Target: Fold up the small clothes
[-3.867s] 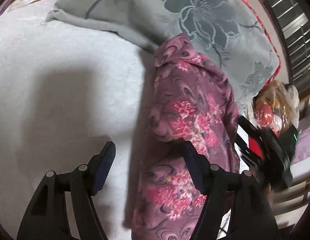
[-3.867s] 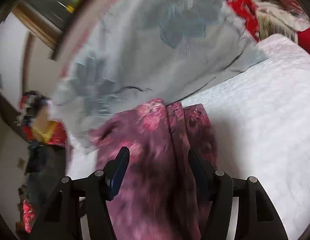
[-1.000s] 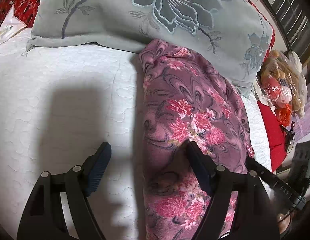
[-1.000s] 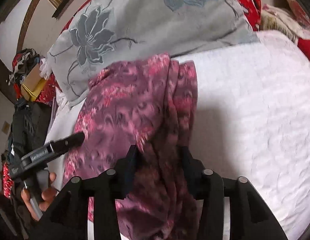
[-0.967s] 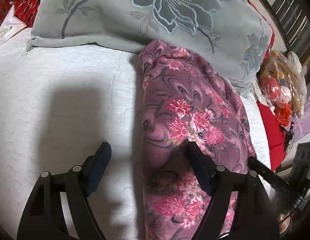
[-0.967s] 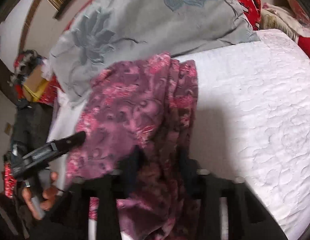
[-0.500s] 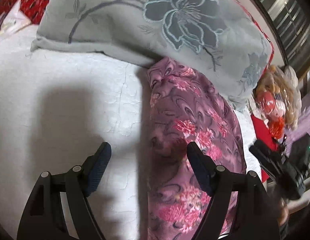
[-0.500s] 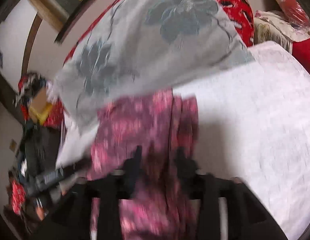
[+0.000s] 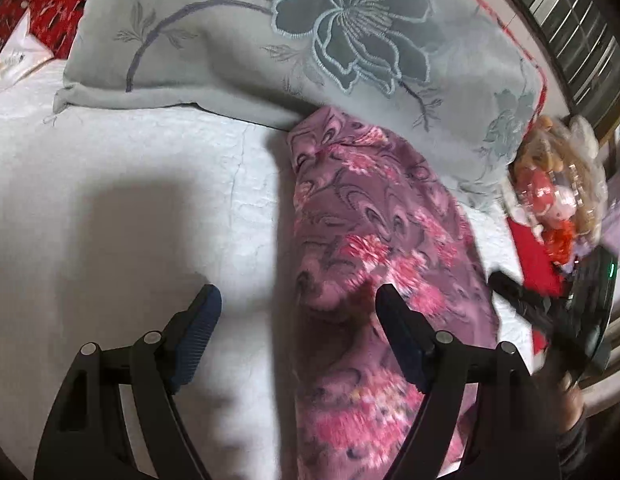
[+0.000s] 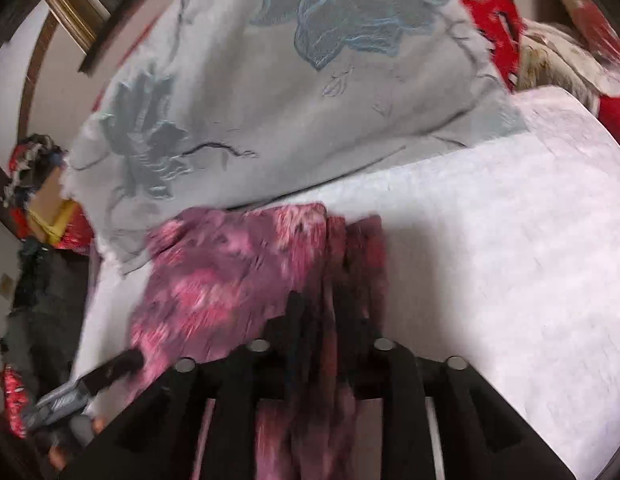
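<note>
A purple garment with pink flowers (image 9: 369, 220) lies folded into a long strip on the white quilted bed (image 9: 110, 200), its far end touching a grey flowered pillow (image 9: 310, 40). My left gripper (image 9: 298, 304) stands open over the strip's left edge, one pad above the bed and the other above the cloth, pressing nothing. In the blurred right wrist view, my right gripper (image 10: 321, 312) has its fingers drawn close on a bunched fold of the garment (image 10: 230, 280), and cloth hangs below them. One finger (image 10: 110, 368) of the left gripper shows at lower left.
The pillow (image 10: 310, 100) leans along the back of the bed (image 10: 509, 260). Red bedding (image 10: 493, 8) lies behind it. A bag of stuffed toys (image 9: 557, 192) sits off the bed's right side, and piled clutter (image 10: 38, 200) stands beside the bed.
The right gripper's fingers stand closer together around the garment fold than a second ago, and its view has shifted across the bed. The left gripper has stayed open over the same edge.
</note>
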A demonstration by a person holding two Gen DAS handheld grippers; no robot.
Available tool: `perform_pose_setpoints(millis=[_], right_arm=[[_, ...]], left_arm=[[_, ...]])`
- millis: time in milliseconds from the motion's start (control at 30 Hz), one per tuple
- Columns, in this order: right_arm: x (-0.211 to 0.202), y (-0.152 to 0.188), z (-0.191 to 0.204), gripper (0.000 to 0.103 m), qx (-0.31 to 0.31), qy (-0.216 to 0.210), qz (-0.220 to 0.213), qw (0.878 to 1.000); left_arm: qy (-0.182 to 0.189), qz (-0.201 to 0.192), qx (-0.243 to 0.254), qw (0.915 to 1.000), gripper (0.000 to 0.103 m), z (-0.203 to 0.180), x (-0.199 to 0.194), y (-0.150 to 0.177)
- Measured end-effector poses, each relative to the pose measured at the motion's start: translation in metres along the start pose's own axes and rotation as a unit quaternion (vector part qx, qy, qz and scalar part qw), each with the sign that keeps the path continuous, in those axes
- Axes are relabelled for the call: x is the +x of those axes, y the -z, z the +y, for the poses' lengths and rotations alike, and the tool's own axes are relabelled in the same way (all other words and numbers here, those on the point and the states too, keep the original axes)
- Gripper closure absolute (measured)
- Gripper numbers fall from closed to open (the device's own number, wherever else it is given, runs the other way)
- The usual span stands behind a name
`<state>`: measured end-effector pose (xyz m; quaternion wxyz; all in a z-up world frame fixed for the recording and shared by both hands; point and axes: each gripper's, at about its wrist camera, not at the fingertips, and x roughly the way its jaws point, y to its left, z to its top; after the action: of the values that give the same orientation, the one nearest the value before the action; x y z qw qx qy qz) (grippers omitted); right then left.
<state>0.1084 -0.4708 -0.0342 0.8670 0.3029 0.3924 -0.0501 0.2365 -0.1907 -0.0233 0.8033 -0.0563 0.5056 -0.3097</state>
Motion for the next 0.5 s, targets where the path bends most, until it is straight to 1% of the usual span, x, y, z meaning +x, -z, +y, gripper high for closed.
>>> perform_pose_setpoints(millis=[33, 67, 100, 133, 167, 200, 233, 267, 300, 333, 400, 500], right_arm=[[-0.005, 0.008, -0.002, 0.034, -0.005, 0.002, 0.000, 1.000], [-0.010, 0.020, -0.006, 0.028, -0.017, 0.015, 0.004, 1.000], [-0.008, 0.032, -0.010, 0.020, -0.028, 0.028, 0.019, 0.999], [-0.002, 0.044, -0.016, 0.016, -0.024, 0.027, 0.040, 0.999], [-0.004, 0.050, -0.017, 0.015, -0.025, 0.025, 0.032, 0.999], [-0.010, 0.056, -0.014, 0.015, -0.039, 0.028, 0.003, 0.999], [-0.009, 0.059, -0.012, 0.012, -0.045, 0.038, 0.000, 0.998], [-0.008, 0.061, -0.009, 0.011, -0.040, 0.048, -0.008, 0.998], [-0.007, 0.062, -0.008, 0.007, -0.033, 0.057, -0.015, 0.998], [-0.005, 0.062, -0.007, 0.005, -0.031, 0.063, -0.017, 0.997], [-0.005, 0.062, -0.006, 0.001, -0.023, 0.065, -0.020, 0.997], [-0.006, 0.064, -0.009, 0.000, -0.007, 0.057, -0.031, 0.998]], left_arm=[[0.014, 0.008, -0.008, 0.9998, 0.023, 0.002, 0.000, 0.004], [0.017, 0.017, -0.014, 0.9996, 0.023, 0.003, 0.003, 0.008], [0.016, 0.031, -0.021, 0.9992, 0.023, 0.004, 0.006, 0.011], [0.012, 0.037, -0.024, 0.9990, 0.022, 0.004, 0.008, 0.015], [0.005, 0.030, -0.018, 0.9994, 0.021, 0.000, 0.006, 0.019], [0.000, 0.034, -0.011, 0.9994, 0.020, -0.004, 0.005, 0.021], [-0.006, 0.042, -0.003, 0.9991, 0.020, -0.008, 0.004, 0.023], [-0.009, 0.049, 0.002, 0.9987, 0.019, -0.010, 0.004, 0.025], [-0.007, 0.057, 0.000, 0.9983, 0.018, -0.010, 0.004, 0.026], [-0.001, 0.070, -0.006, 0.9975, 0.017, -0.008, 0.004, 0.027], [0.011, 0.081, -0.020, 0.9964, 0.017, -0.003, 0.003, 0.027], [0.030, 0.099, -0.054, 0.9932, 0.017, 0.006, 0.003, 0.025]])
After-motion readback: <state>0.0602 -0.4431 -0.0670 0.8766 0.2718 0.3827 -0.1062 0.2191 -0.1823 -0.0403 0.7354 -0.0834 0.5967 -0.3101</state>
